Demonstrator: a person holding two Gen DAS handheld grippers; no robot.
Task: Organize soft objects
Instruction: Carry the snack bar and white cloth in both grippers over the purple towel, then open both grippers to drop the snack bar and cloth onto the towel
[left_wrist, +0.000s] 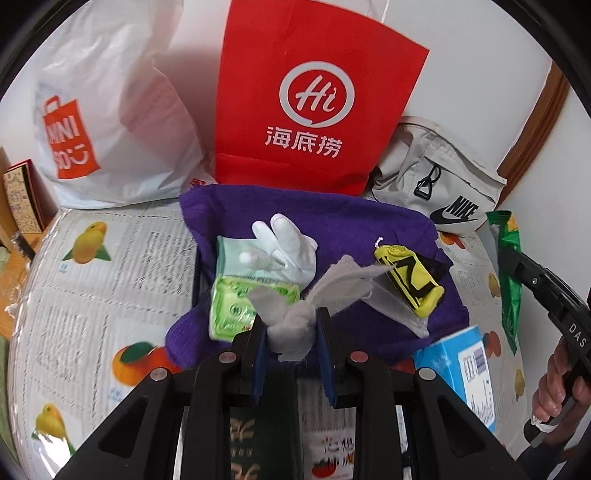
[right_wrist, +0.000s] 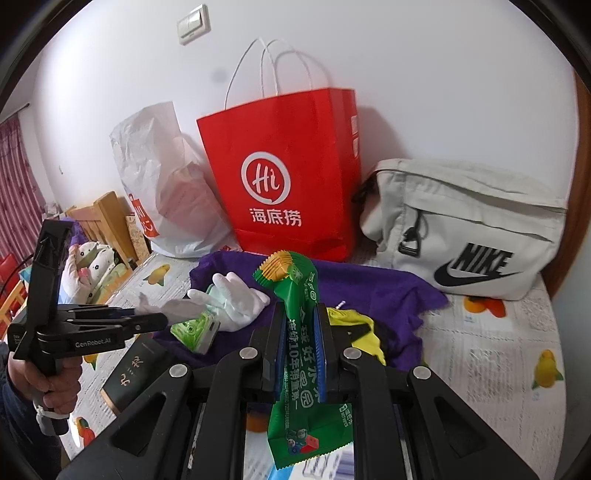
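Note:
My left gripper (left_wrist: 291, 325) is shut on a grey-white cloth (left_wrist: 295, 325) and holds it above a purple towel (left_wrist: 351, 225). On the towel lie a white glove (left_wrist: 284, 247), a green tissue pack (left_wrist: 236, 302) and a yellow-black pouch (left_wrist: 410, 280). My right gripper (right_wrist: 301, 325) is shut on a green snack packet (right_wrist: 301, 332), held upright over the towel's near right side (right_wrist: 388, 291). The glove (right_wrist: 236, 299) and tissue pack (right_wrist: 195, 328) show left of it. The left gripper (right_wrist: 147, 319) is at the left in the right wrist view.
A red paper bag (left_wrist: 314, 99), a white plastic bag (left_wrist: 110, 122) and a grey Nike bag (right_wrist: 465, 229) stand at the back against the wall. A blue box (left_wrist: 461, 369) and a dark box (right_wrist: 136, 373) lie near the front on the fruit-print table cover (left_wrist: 92, 295).

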